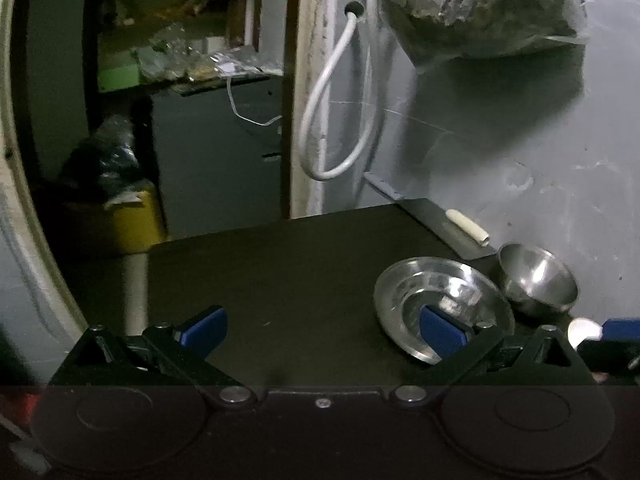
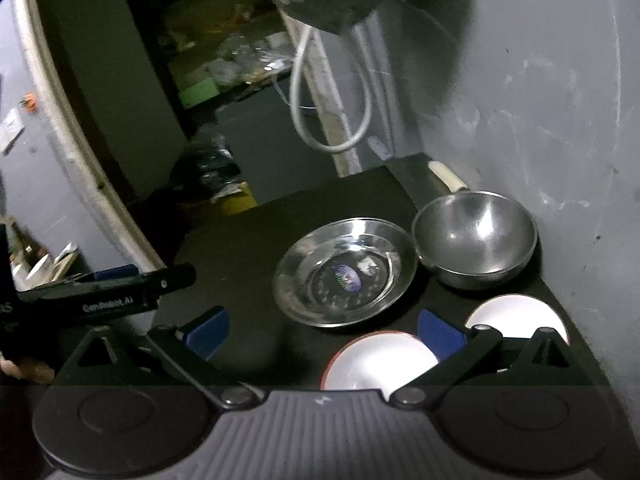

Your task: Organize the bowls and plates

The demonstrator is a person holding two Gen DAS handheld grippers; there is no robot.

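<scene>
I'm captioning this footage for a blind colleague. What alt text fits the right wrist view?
The open right gripper hovers, holding nothing, over a dark table with a shallow steel plate, a steel bowl beside a grey wall, and two white bowls nearest the camera.

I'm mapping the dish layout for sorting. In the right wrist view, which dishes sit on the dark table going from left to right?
Steel plate → white bowl with red rim → steel bowl → second white dish, all on the dark table.
</scene>
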